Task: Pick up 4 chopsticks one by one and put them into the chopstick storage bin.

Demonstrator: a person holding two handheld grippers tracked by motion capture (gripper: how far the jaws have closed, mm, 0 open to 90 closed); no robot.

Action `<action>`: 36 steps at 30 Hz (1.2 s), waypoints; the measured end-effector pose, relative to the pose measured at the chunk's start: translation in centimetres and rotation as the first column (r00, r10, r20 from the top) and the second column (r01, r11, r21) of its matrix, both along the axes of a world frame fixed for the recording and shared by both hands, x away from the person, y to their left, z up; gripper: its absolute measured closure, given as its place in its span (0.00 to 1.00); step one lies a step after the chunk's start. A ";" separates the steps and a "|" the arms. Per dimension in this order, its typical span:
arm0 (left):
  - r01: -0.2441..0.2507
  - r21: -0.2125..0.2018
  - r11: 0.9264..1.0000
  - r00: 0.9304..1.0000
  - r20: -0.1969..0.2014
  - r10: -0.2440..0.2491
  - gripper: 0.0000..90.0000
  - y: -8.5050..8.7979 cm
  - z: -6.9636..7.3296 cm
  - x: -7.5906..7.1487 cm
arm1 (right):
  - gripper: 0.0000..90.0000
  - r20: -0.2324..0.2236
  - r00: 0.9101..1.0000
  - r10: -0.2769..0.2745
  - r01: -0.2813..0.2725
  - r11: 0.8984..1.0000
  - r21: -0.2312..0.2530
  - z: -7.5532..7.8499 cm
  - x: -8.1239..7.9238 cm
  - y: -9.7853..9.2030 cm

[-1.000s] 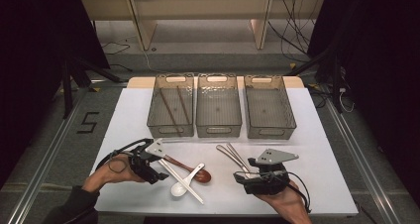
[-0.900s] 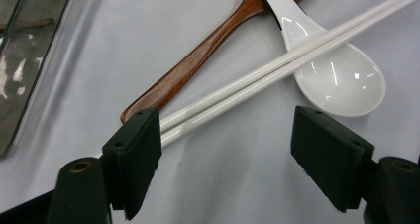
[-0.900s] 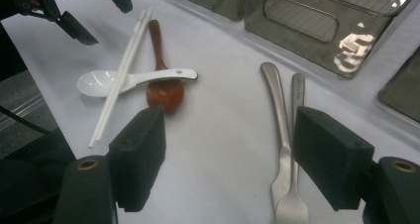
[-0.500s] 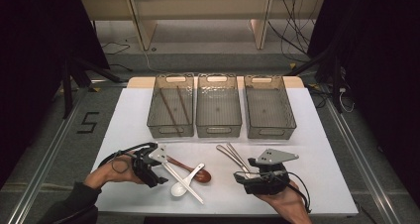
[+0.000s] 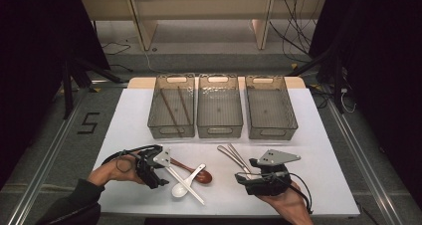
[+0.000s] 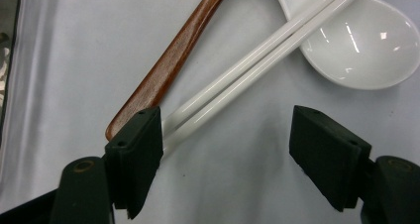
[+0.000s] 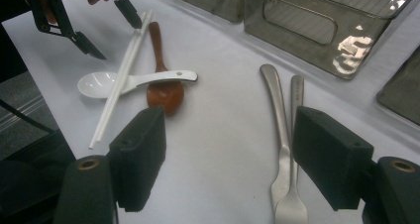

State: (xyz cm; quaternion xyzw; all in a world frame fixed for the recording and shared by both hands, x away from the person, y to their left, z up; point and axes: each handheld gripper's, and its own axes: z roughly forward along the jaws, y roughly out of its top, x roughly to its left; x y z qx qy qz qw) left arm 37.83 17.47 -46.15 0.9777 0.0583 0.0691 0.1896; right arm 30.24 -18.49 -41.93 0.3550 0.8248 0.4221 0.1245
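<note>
The white table [image 5: 318, 150] carries three clear bins [image 5: 219, 113] in a row along its far edge. The left bin [image 5: 171, 128] holds two dark chopsticks [image 5: 169, 110]; the middle and right bins look empty.

Near the front edge, left of the middle, lies a small heap of cutlery. The pair of white chopsticks [image 5: 186, 184] runs diagonally, its upper end toward the left gripper [image 5: 158, 177] and its lower end toward the front edge. It lies across one white ceramic spoon [image 5: 185, 185] and beside one wooden spoon [image 5: 196, 173]. To the right, two metal utensils [image 5: 236, 158] lie side by side with their handles pointing toward the bins; at least one is a fork.

In the left gripper view, the white chopsticks [image 6: 257, 60] come in between the jaws end-on, their long axis slanting away to the upper right. Their near end touches or lies just against the left pad [image 6: 143, 144], while the right pad [image 6: 327, 154] stands well apart, so the jaws are spread and clamp nothing. They have just been closing a little, with the chopstick ends between them. The left hand is clearly the nearer one.

The right gripper [image 5: 249, 177] hovers wide apart and empty just in front of the metal utensils [image 7: 285, 149].
</note>
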 end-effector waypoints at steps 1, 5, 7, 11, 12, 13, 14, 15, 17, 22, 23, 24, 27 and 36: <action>0.006 0.003 1.000 1.000 0.000 -0.006 0.32 0.0 0.0 0.0 | 0.34 0.000 1.000 0.000 0.000 1.000 -0.001 0.0 0.0 0.0; 0.039 0.011 0.999 0.999 0.009 -0.039 0.33 -0.1 0.0 0.0 | 0.34 0.000 1.000 0.000 0.000 1.000 0.001 0.0 0.0 0.0; 0.048 0.014 0.999 0.999 0.005 -0.048 0.33 -0.2 0.0 0.0 | 0.34 -0.001 1.000 0.002 -0.002 1.000 -0.001 0.0 0.0 0.0; 0.075 0.039 0.996 0.997 0.001 -0.075 0.33 -0.3 -0.1 0.1 | 0.34 0.000 1.000 0.003 -0.003 1.000 -0.002 0.0 0.0 0.0; 0.080 0.040 0.996 0.997 0.005 -0.080 0.33 -0.4 -0.1 0.1 | 0.34 -0.001 1.000 0.003 -0.003 1.000 -0.001 0.0 0.0 0.0; 0.086 0.039 0.995 0.996 0.004 -0.087 0.33 -0.4 -0.1 0.1 | 0.34 -0.001 1.000 0.002 -0.002 1.000 -0.001 0.0 0.0 0.0; 0.090 0.036 0.995 0.996 0.003 -0.091 0.33 -0.5 -0.2 0.1 | 0.34 -0.001 1.000 0.002 -0.002 1.000 0.000 -0.1 0.0 0.0; 0.091 0.034 0.995 0.996 0.003 -0.092 0.33 -0.6 -0.2 0.1 | 0.34 -0.002 1.000 0.003 -0.003 1.000 -0.001 -0.1 0.1 0.0; 0.102 0.043 0.994 0.995 0.000 -0.102 0.33 -0.7 -0.3 0.2 | 0.34 -0.004 1.000 0.004 -0.004 1.000 -0.002 -0.1 0.0 0.0; 0.110 0.061 0.992 0.994 -0.003 -0.110 0.35 -0.6 -0.3 0.3 | 0.34 -0.001 1.000 0.001 -0.001 1.000 0.000 0.0 0.1 0.0; 0.110 0.063 0.992 0.994 -0.007 -0.109 0.36 -0.6 -0.3 0.3 | 0.34 -0.001 1.000 0.002 -0.002 1.000 0.000 0.0 0.1 0.0; 0.116 0.068 0.991 0.993 -0.009 -0.116 0.37 -0.5 -0.3 0.3 | 0.34 -0.001 1.000 0.002 -0.002 1.000 -0.001 0.0 0.1 0.0; 0.117 0.089 0.989 0.993 -0.013 -0.116 0.41 -0.4 -0.2 0.5 | 0.34 -0.002 1.000 0.002 -0.002 1.000 -0.001 0.0 0.1 0.0; 0.150 0.138 0.979 0.988 -0.004 -0.151 0.60 -0.6 0.0 0.5 | 0.34 -0.004 1.000 0.001 -0.001 1.000 -0.002 -0.1 0.1 0.0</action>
